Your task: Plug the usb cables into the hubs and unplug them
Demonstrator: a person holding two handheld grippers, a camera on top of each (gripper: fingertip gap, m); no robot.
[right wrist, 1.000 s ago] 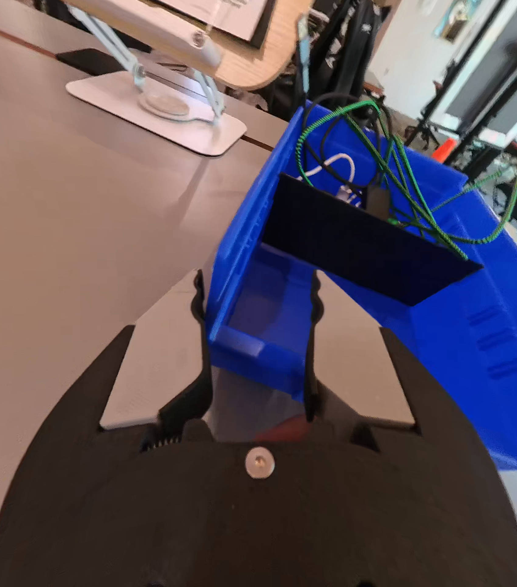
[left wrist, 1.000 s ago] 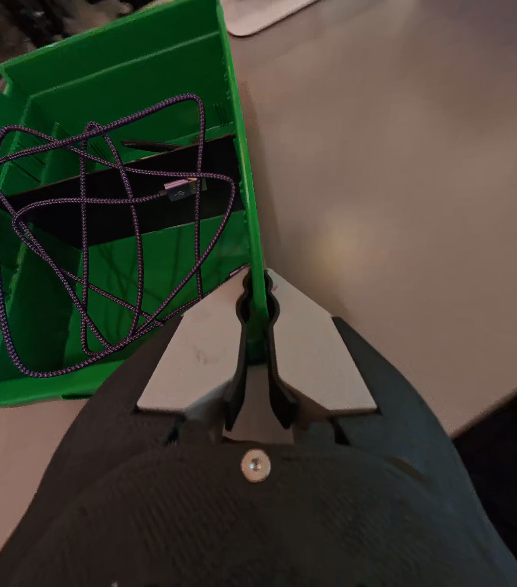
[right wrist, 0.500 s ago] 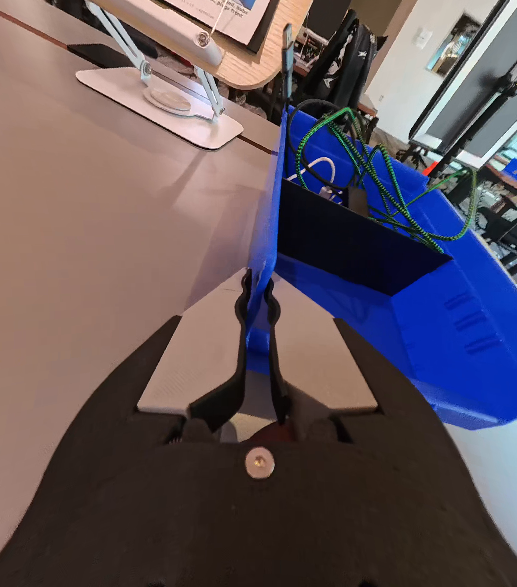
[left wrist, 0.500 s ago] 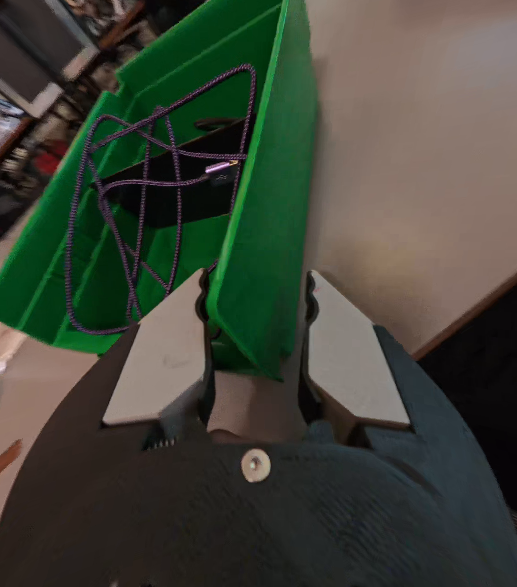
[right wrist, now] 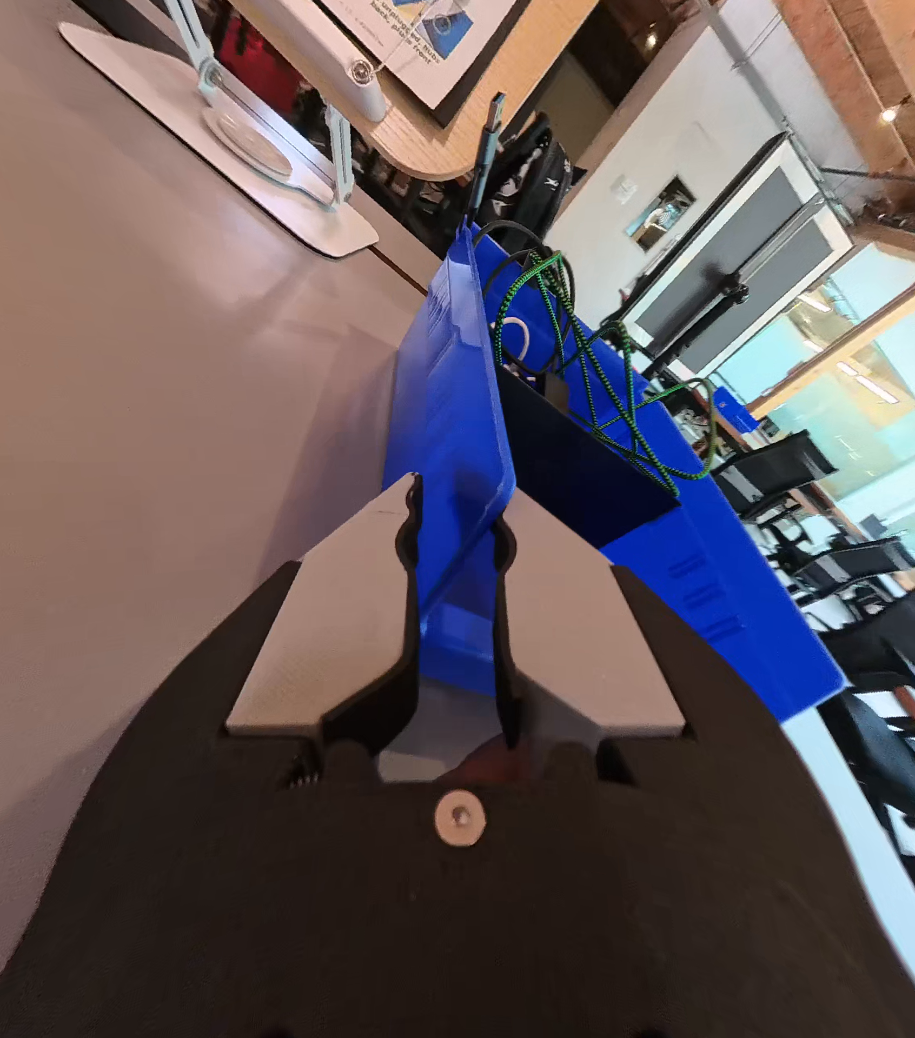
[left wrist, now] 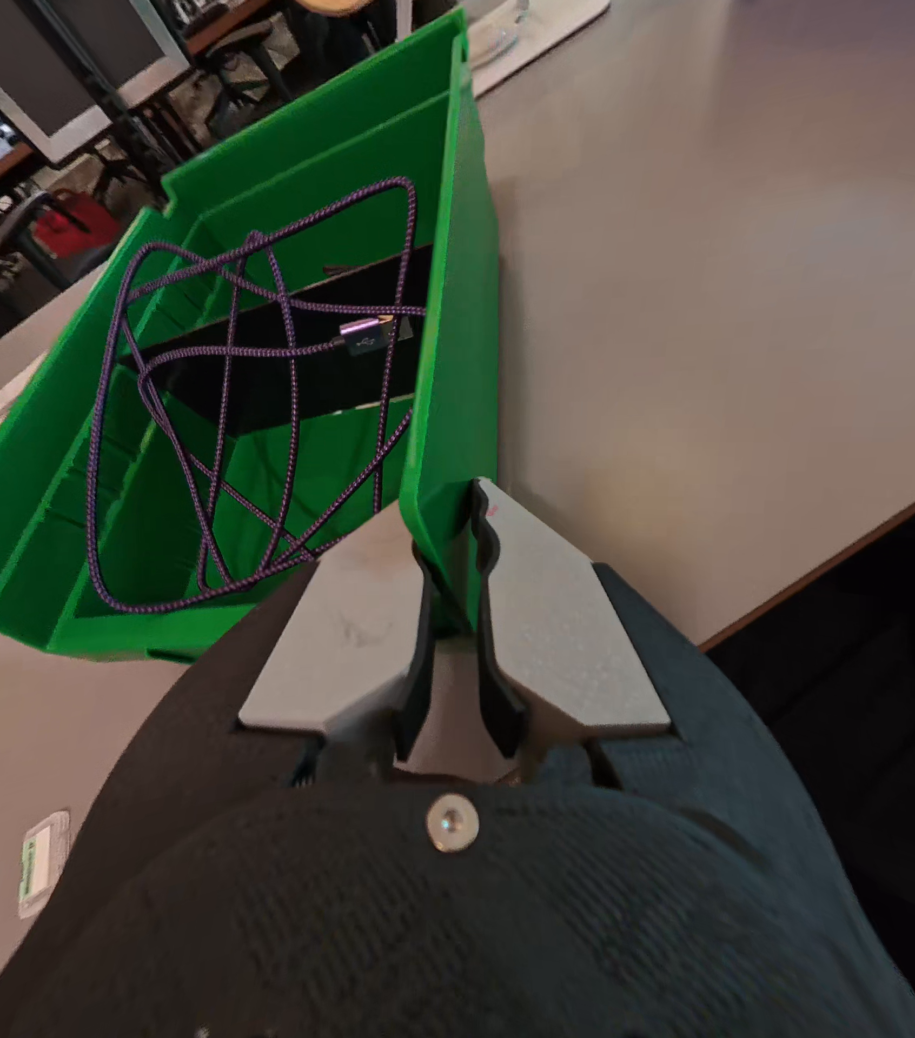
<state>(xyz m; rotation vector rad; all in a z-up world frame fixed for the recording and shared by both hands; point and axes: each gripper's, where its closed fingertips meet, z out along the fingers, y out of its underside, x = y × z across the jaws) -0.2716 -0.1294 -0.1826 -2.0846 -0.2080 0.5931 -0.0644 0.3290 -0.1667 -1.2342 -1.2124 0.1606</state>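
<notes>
left claw (left wrist: 447, 539) pinches the green bin (left wrist: 452, 314) wall, purple cable (left wrist: 253, 359) coiled inside; right claw (right wrist: 455, 517) straddles the blue bin (right wrist: 444, 404) wall, barely closed; I'd keep both bins level, cables spill easily

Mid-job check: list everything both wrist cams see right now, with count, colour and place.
green bin: 1, green, on the table, side wall between the left fingers
purple cable: 1, purple braided, coiled inside the green bin
blue bin: 1, blue, on the table, side wall between the right fingers
green cable: 1, green-black braided, in the blue bin, spilling over the far rim
table: 1, grey-brown
stand: 1, white, far end of the table
left gripper: 1, black and grey, shut on the green bin
right gripper: 1, black and grey, straddling the blue bin wall
</notes>
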